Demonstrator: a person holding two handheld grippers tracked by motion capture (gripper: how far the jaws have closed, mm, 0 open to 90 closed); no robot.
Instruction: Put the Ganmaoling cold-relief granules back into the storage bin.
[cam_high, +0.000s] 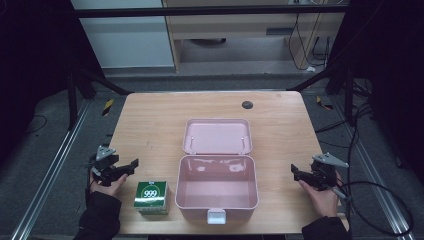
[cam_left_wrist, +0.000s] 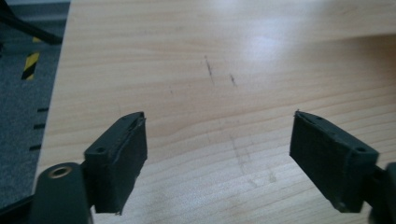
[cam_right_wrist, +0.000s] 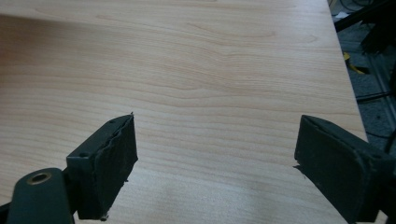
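The pale wooden table top (cam_high: 150, 115) lies bare along its far edge and down both side strips. The open pink plastic box (cam_high: 217, 192) with its lid folded back (cam_high: 217, 136) blocks the centre. The green-and-white carton marked 999 (cam_high: 151, 197) stands just left of the box; the gap between them looks narrow, though the angle makes this uncertain. A small dark round disc (cam_high: 247, 104) sits near the far edge.

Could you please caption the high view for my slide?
Open pink box and green carton on a wooden table, between two open grippers.

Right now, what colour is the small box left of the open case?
Green and white, with "999" on top. The small box shows best in the high view.
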